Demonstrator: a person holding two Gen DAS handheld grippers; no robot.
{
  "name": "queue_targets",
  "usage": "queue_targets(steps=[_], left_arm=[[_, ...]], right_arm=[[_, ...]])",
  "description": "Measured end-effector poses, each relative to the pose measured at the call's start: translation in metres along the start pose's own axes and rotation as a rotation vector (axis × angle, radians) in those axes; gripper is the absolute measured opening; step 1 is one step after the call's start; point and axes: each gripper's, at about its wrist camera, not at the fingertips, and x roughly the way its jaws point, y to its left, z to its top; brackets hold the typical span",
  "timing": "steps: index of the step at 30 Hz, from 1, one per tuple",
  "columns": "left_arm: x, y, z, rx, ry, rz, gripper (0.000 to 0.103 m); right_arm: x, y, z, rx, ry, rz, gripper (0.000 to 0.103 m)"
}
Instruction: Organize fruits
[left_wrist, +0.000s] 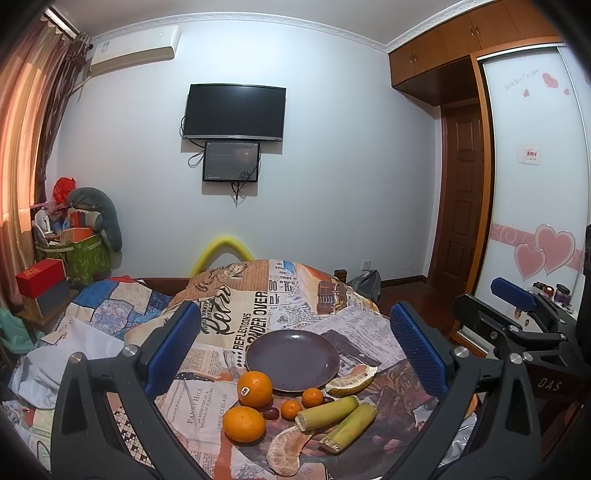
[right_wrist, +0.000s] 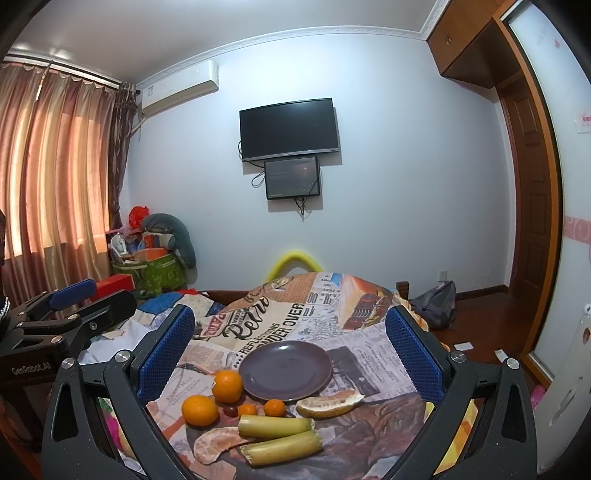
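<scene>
Both jaws stand spread wide with nothing between their blue pads: the left gripper (left_wrist: 295, 347) and the right gripper (right_wrist: 290, 350) hover side by side above the newspaper-print cloth (left_wrist: 255, 317) on the surface. Seen between the left jaws, going left to right: two large oranges (left_wrist: 255, 383) lie nearest the left pad, one in front of the other, with dark grapes (left_wrist: 271, 412) just beside them. Two small tangerines (left_wrist: 312, 398) follow. A peeled pomelo segment (left_wrist: 286, 450) lies closest to the camera. Two sugarcane pieces (left_wrist: 327, 411) lie side by side toward the right pad, and a pomelo wedge (left_wrist: 351, 380) sits behind them. A dark purple plate (left_wrist: 291, 360) sits centred beyond the fruit, bare.
</scene>
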Motion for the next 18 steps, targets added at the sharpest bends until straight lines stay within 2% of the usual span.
queue_targets(steps=[18], left_arm=[[0.0018,-0.0012,-0.0030,0.000,0.007,-0.002,0.103]], right_arm=[[-0.0010,-0.0002,-0.0001,0.010,0.003,0.007,0.103]])
